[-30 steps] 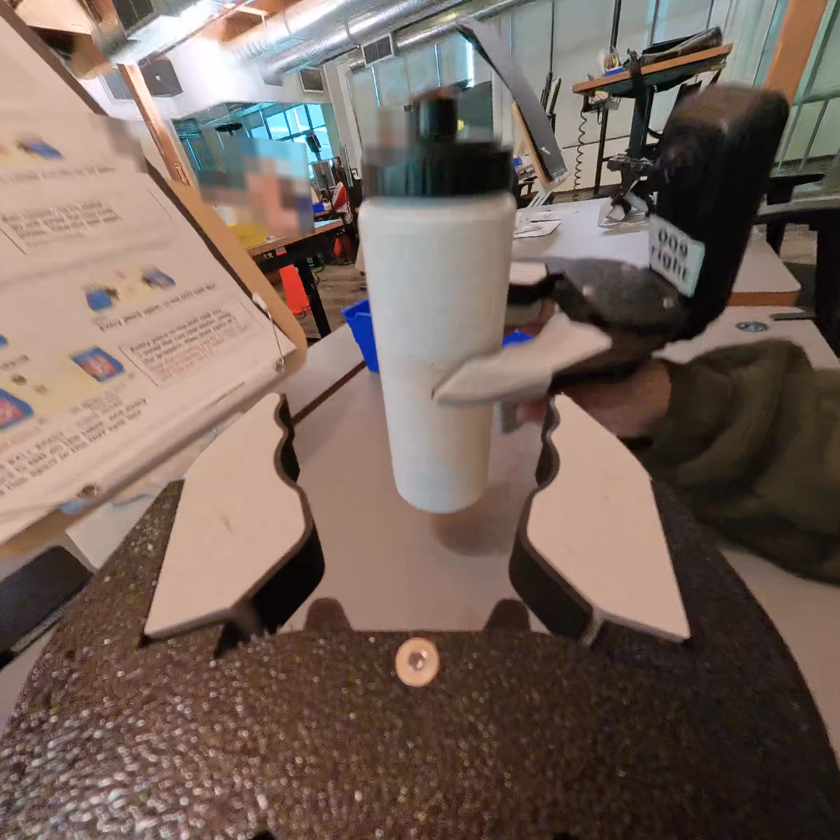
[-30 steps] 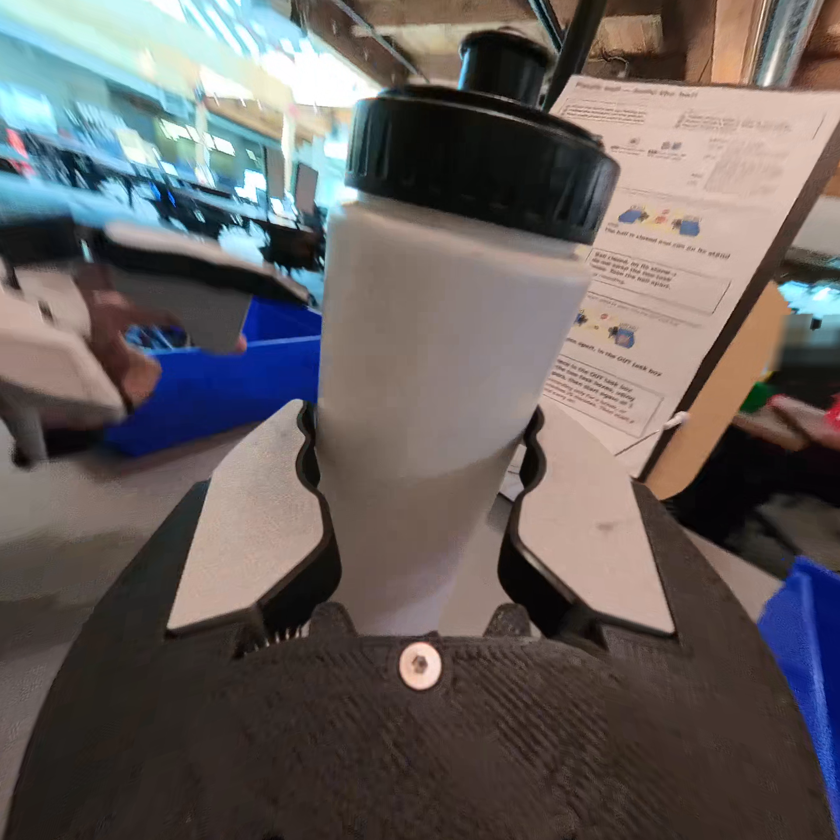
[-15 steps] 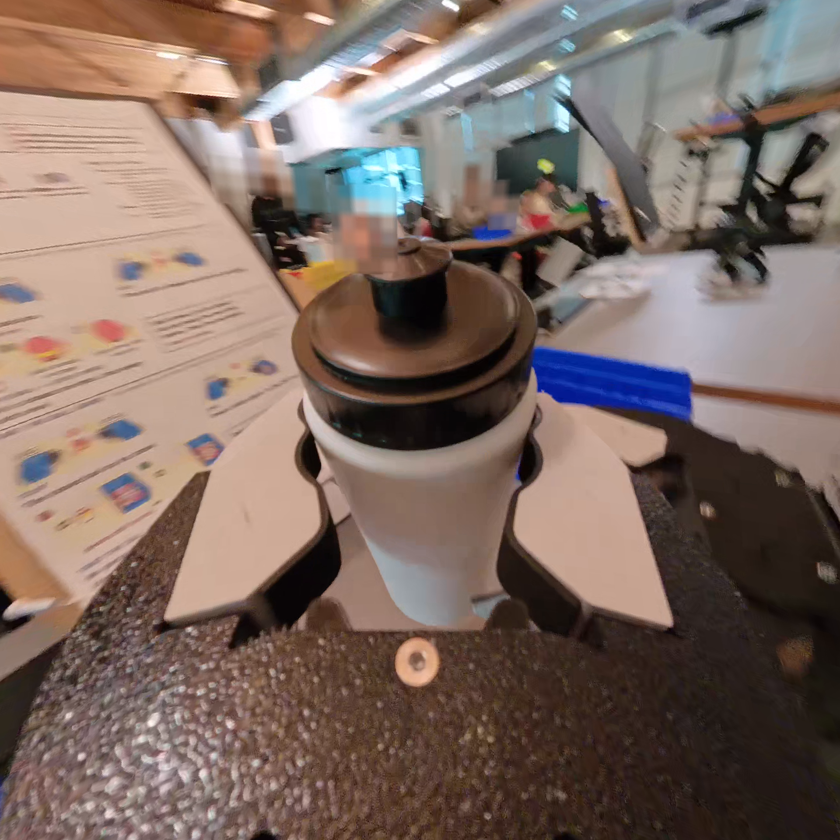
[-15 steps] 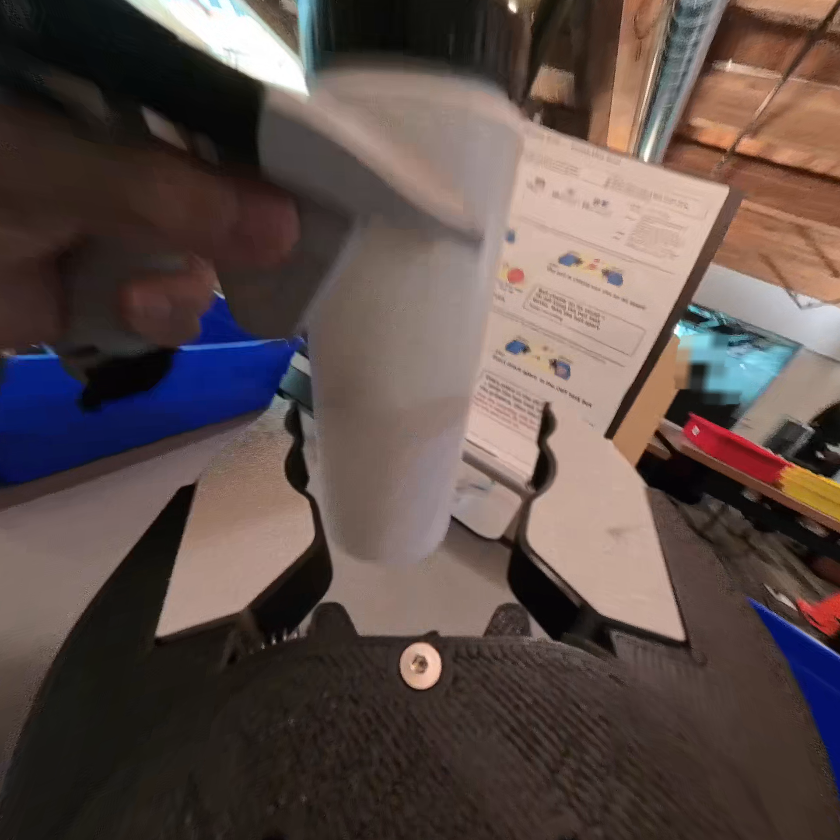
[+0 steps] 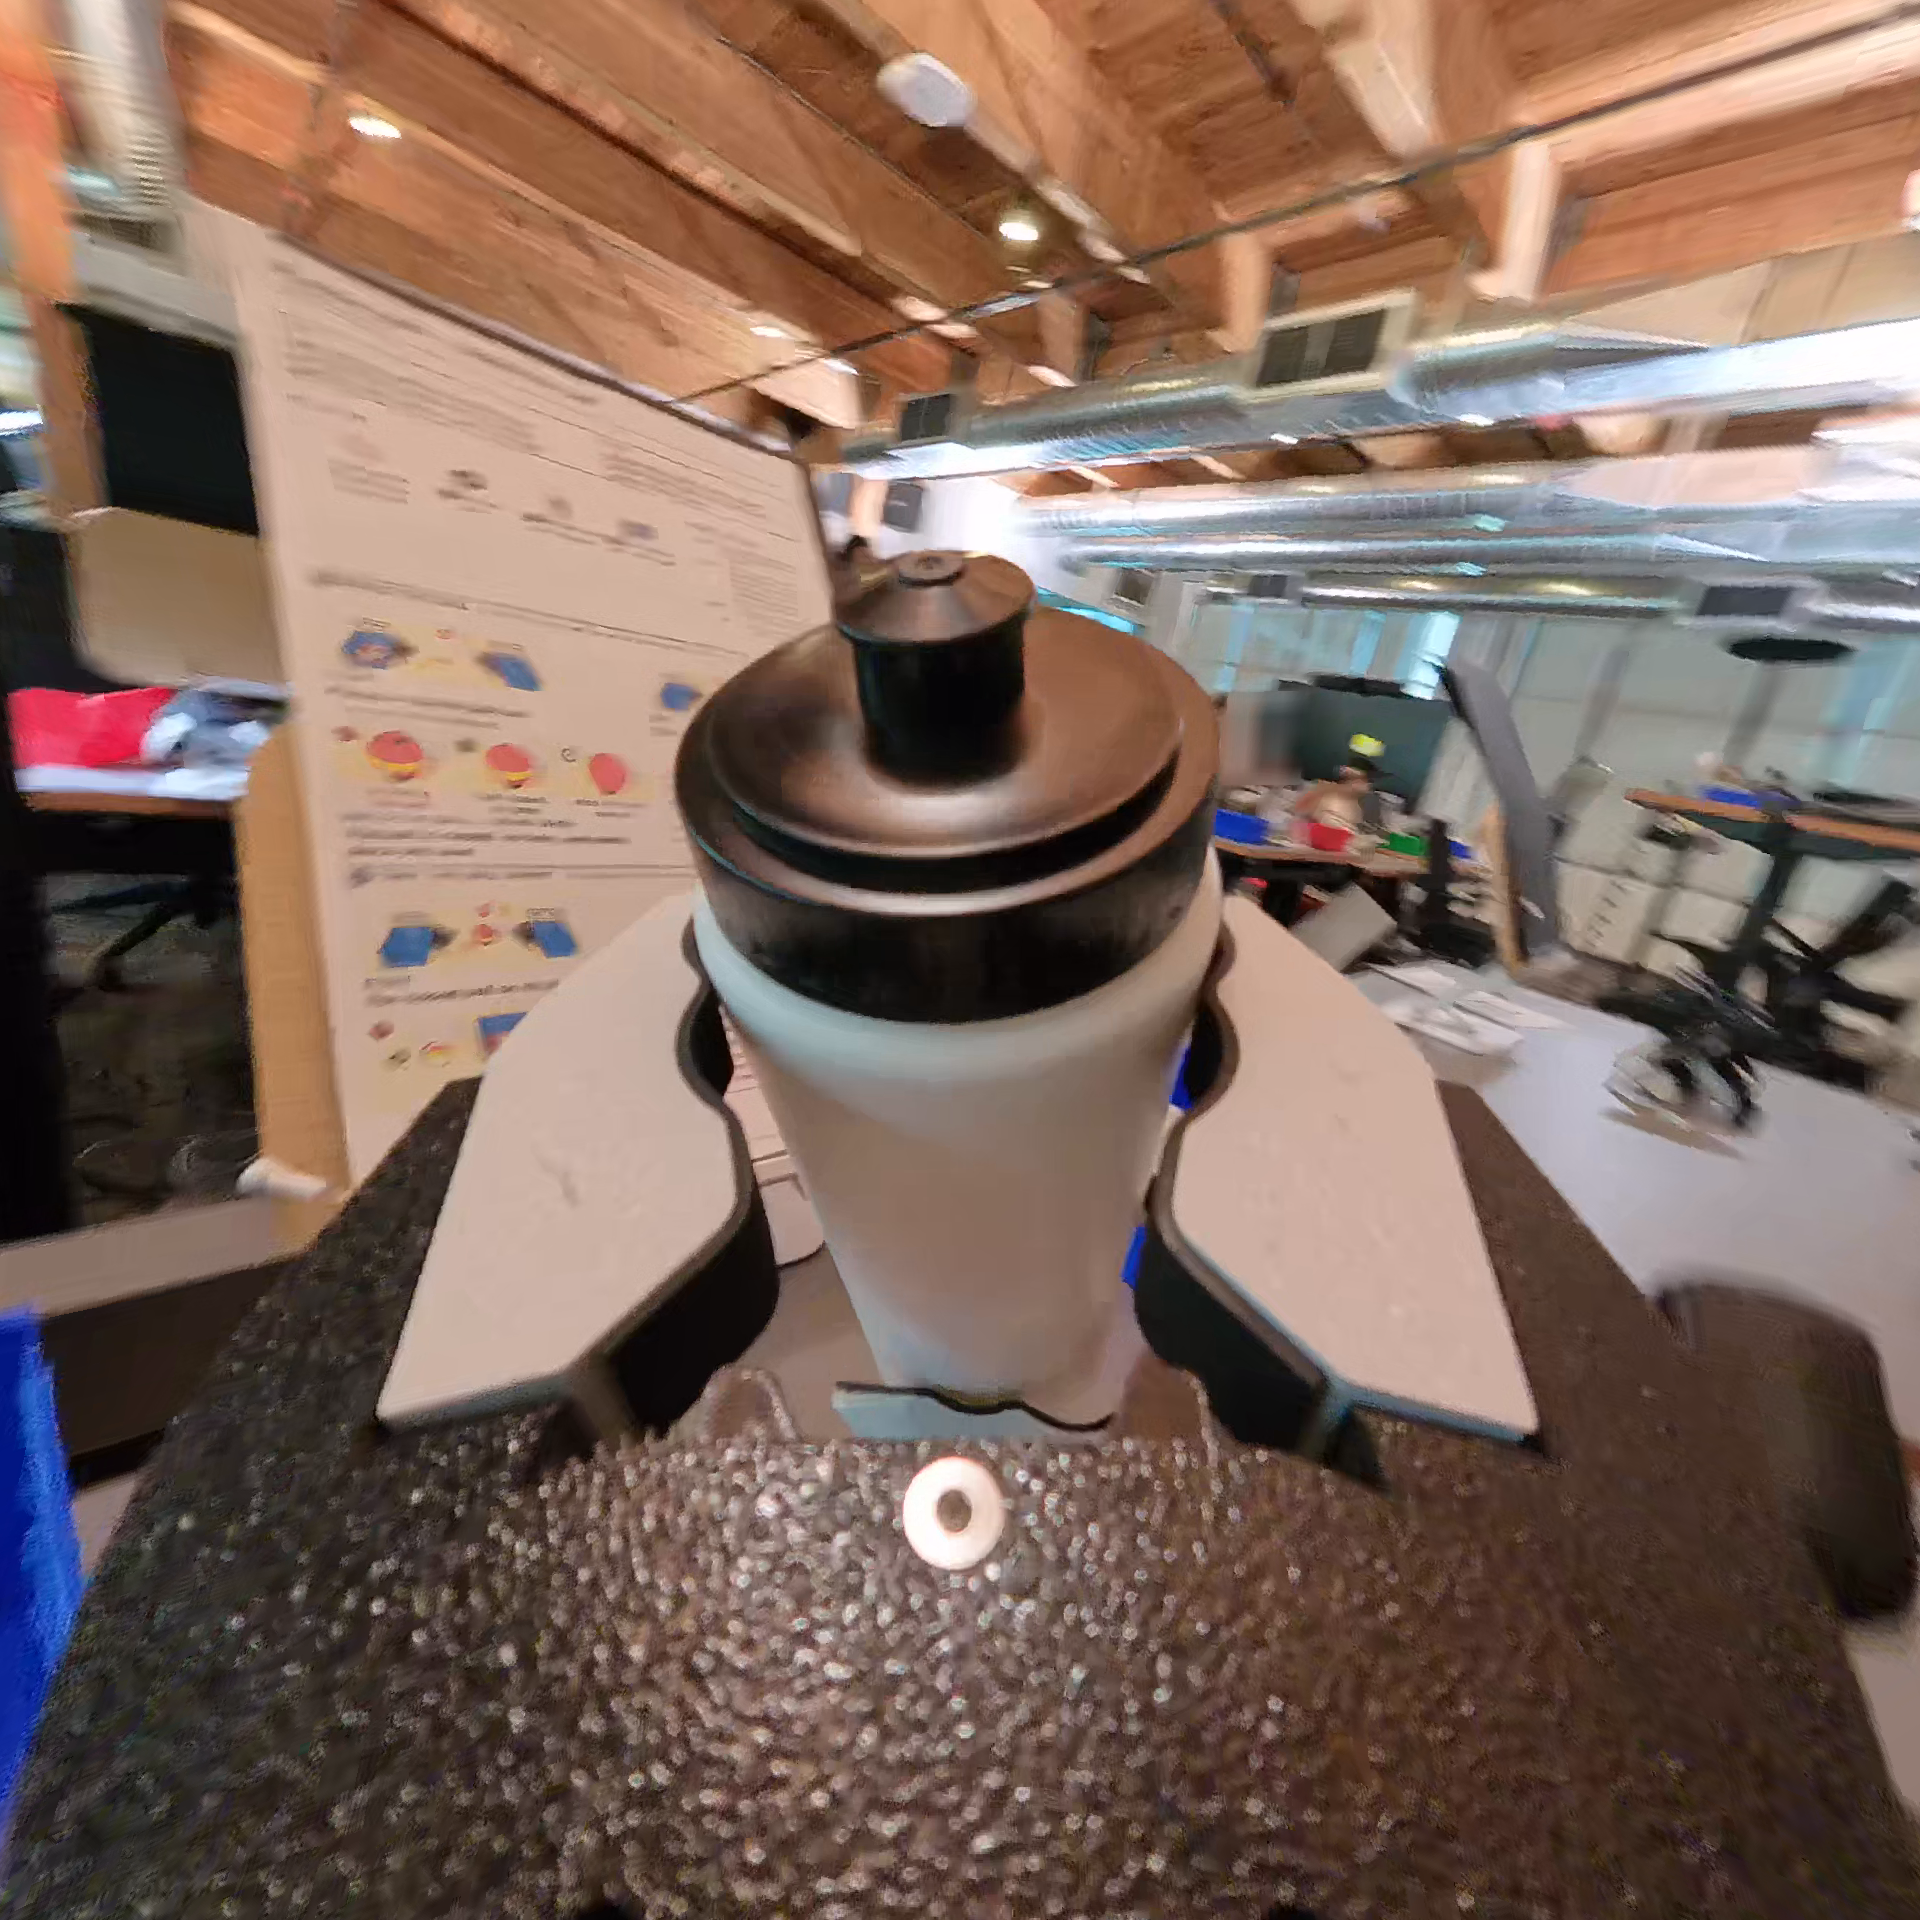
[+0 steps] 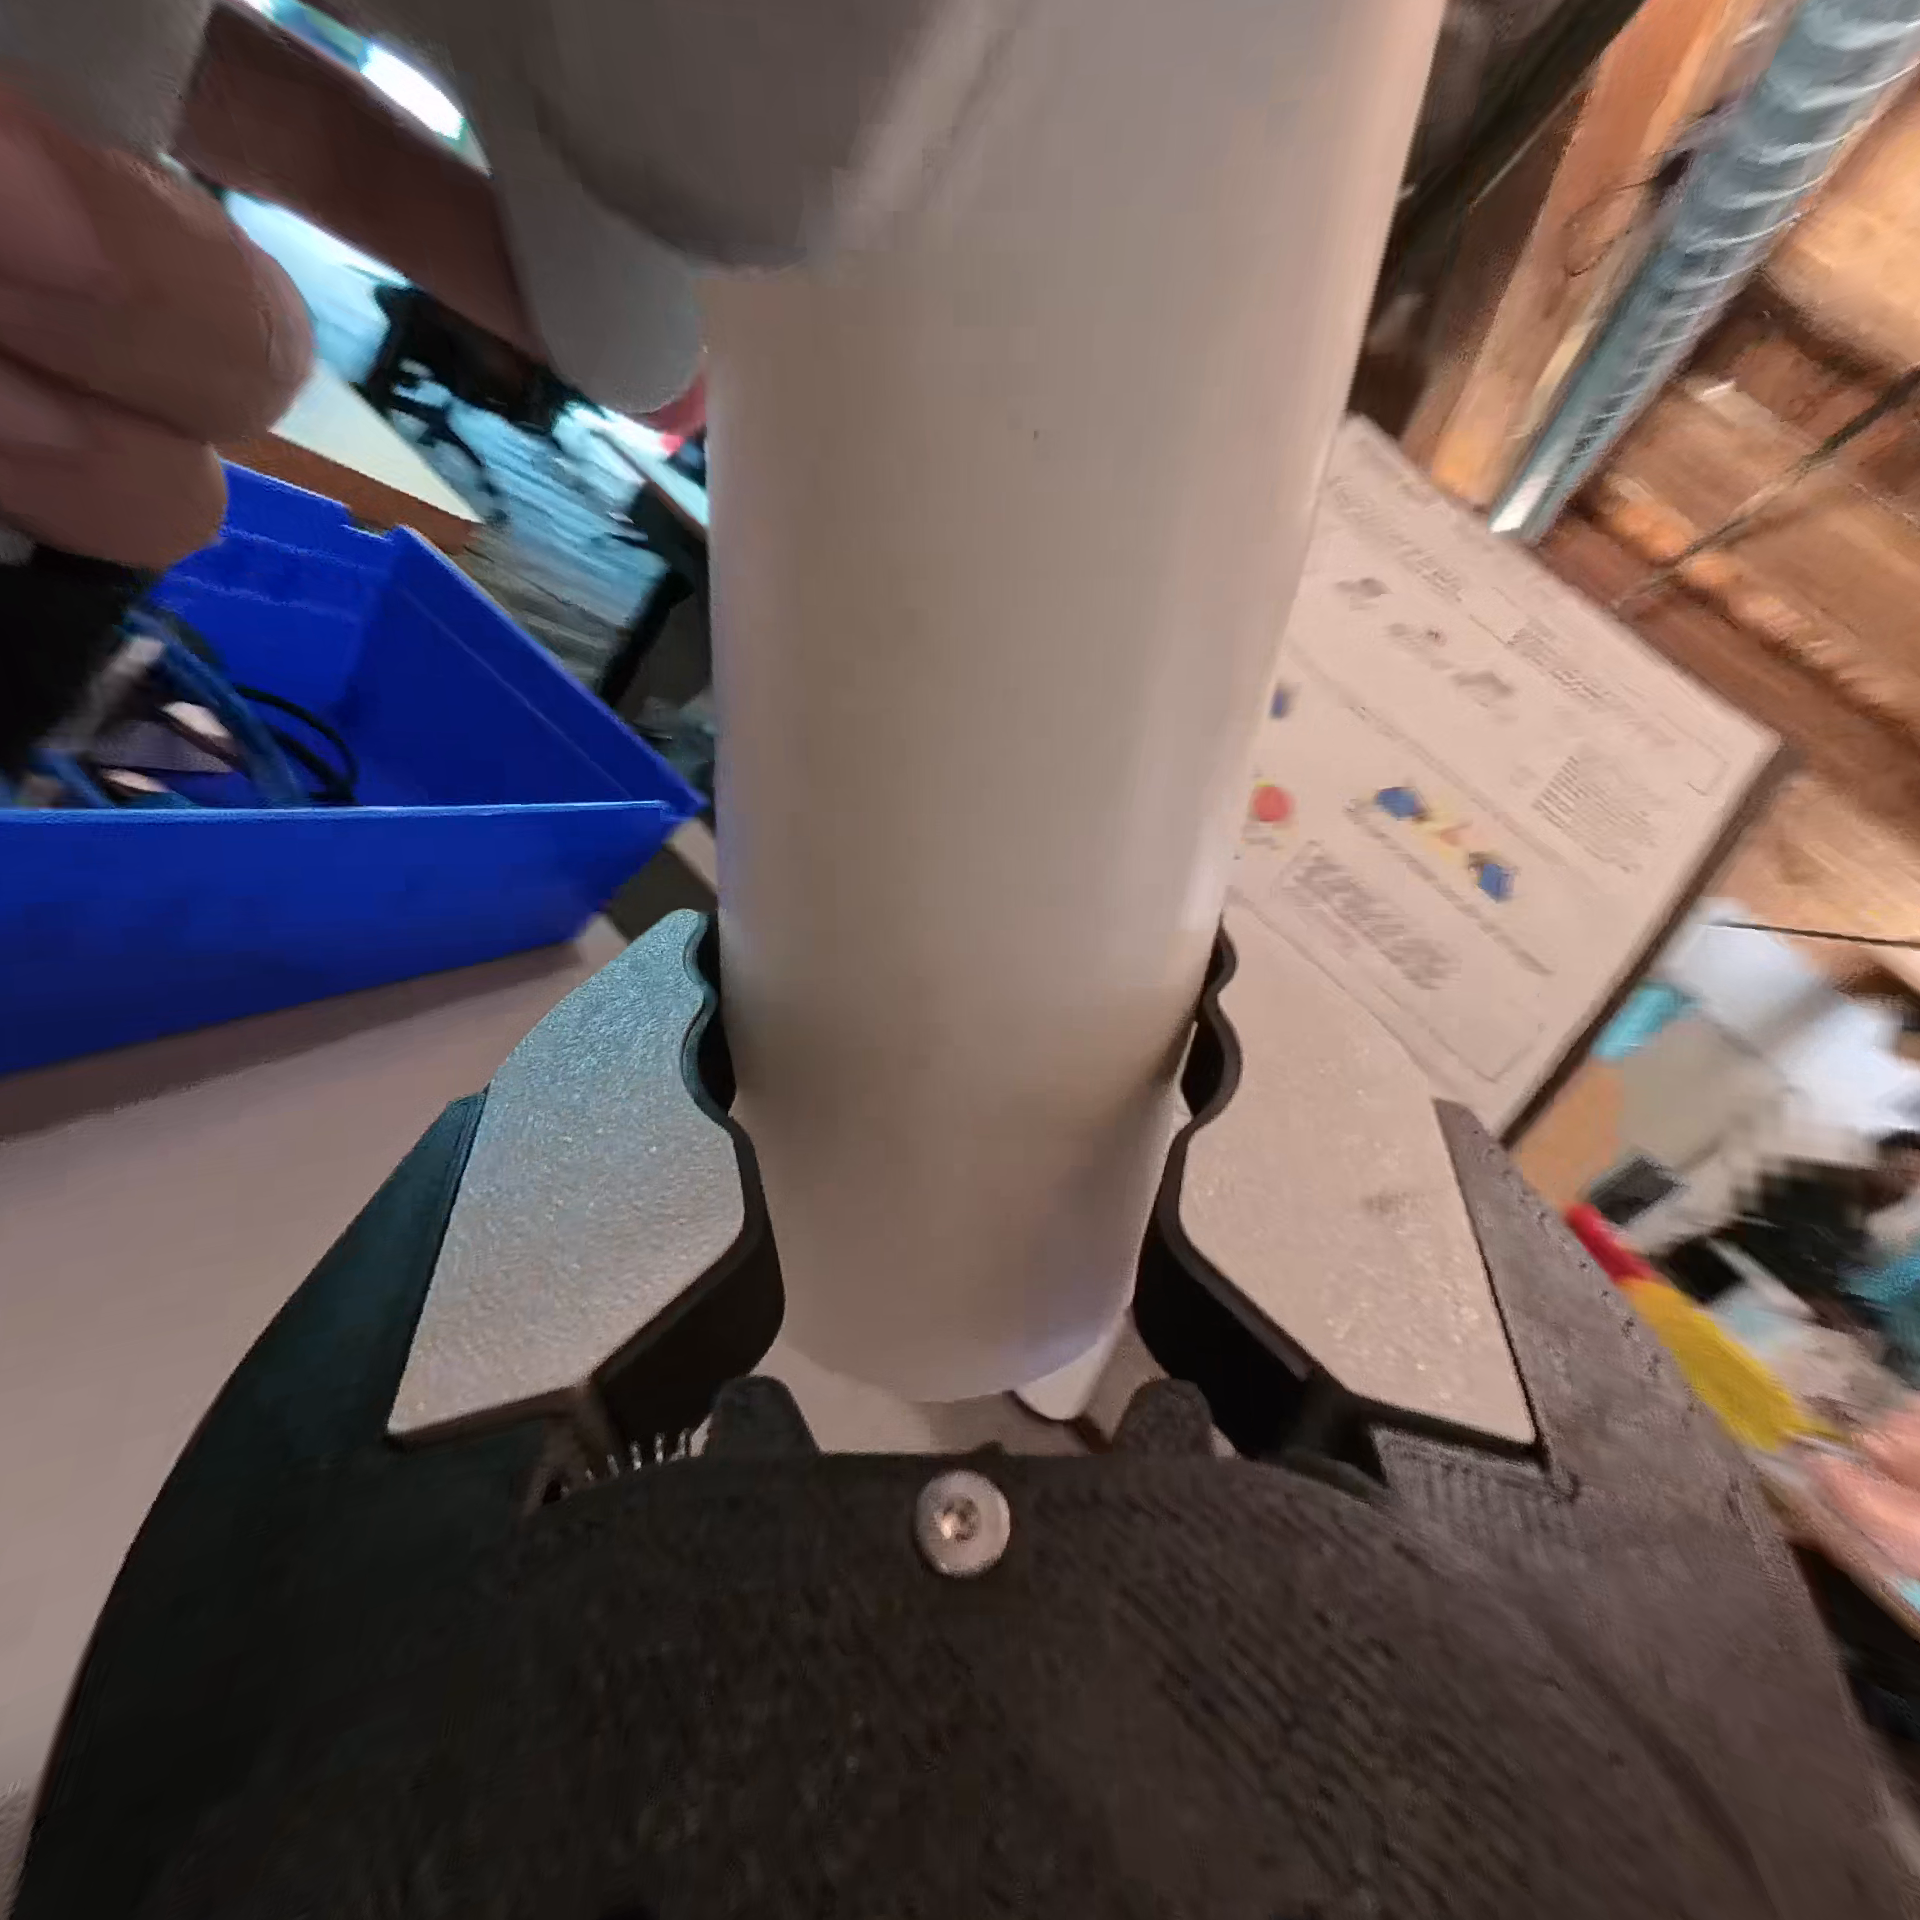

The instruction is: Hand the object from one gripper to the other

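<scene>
Between your left tool [image 5: 956, 1049] fingers: white bottle [image 5: 966, 1174], smooth plastic, black ribbed cap with spout, gripped just under the cap. Behind it, instruction board [image 5: 520, 675], timber ceiling.

Right view: your right tool [image 6: 961, 1039] closed against the bottle's [image 6: 997, 727] lower body. Left tool finger overlaps top. Blue bin [image 6: 312, 831] with cables sits left on grey tabletop [image 6: 208, 1143].
</scene>
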`<state>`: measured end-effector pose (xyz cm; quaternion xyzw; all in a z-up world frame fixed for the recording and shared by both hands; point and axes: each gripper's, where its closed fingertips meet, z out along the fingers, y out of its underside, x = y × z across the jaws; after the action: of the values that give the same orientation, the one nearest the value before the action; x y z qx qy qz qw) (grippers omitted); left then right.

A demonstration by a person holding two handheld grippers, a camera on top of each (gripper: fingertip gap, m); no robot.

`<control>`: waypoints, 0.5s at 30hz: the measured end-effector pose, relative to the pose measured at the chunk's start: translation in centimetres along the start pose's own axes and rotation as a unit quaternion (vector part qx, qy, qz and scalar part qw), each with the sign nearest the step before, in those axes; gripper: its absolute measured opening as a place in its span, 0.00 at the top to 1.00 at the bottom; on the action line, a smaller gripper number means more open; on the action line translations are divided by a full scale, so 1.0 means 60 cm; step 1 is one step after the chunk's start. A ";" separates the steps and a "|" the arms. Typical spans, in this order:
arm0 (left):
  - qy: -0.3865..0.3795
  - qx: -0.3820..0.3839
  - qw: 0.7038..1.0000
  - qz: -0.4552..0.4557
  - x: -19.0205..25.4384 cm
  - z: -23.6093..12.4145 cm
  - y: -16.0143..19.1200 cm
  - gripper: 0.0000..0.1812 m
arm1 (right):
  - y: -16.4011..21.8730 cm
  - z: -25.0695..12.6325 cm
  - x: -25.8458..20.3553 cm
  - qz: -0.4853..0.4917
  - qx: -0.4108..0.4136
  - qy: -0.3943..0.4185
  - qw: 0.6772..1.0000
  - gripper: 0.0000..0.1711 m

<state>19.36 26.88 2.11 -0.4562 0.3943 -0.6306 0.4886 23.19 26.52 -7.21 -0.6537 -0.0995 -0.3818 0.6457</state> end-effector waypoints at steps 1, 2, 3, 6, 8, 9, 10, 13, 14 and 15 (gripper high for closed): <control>0.043 -0.008 0.999 0.013 0.010 -0.001 -0.001 0.53 | -0.001 -0.002 -0.004 0.027 0.007 -0.036 0.999 0.49; 0.091 -0.018 0.995 0.026 0.023 -0.005 -0.003 0.53 | -0.004 -0.007 -0.006 0.064 0.020 -0.077 0.995 0.49; 0.143 -0.028 0.989 0.039 0.038 -0.012 -0.004 0.51 | -0.010 -0.015 -0.015 0.109 0.039 -0.138 0.984 0.49; 0.257 -0.047 0.963 0.063 0.062 -0.040 0.004 0.47 | -0.039 -0.068 -0.042 0.265 0.096 -0.348 0.894 0.49; 0.304 -0.065 0.949 0.060 0.063 -0.051 0.024 0.45 | -0.062 -0.119 -0.050 0.349 0.125 -0.475 0.798 0.49; 0.326 -0.079 0.941 0.052 0.067 -0.056 0.034 0.43 | -0.067 -0.135 -0.050 0.365 0.134 -0.505 0.771 0.49; 0.352 -0.091 0.931 0.040 0.075 -0.062 0.043 0.42 | -0.066 -0.147 -0.054 0.365 0.136 -0.526 0.756 0.49; 0.422 -0.122 0.898 0.018 0.110 -0.076 0.068 0.41 | -0.067 -0.173 -0.078 0.349 0.129 -0.580 0.724 0.49; 0.442 -0.115 0.890 0.022 0.124 -0.079 0.070 0.41 | -0.068 -0.178 -0.086 0.351 0.123 -0.595 0.712 0.49; 0.453 -0.104 0.885 0.029 0.135 -0.081 0.070 0.41 | -0.070 -0.182 -0.093 0.352 0.118 -0.607 0.702 0.49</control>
<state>14.90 18.35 -1.66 -0.1571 0.6490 -0.7099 0.2241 12.70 19.13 -8.86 -0.6495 -0.2770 0.3680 0.6050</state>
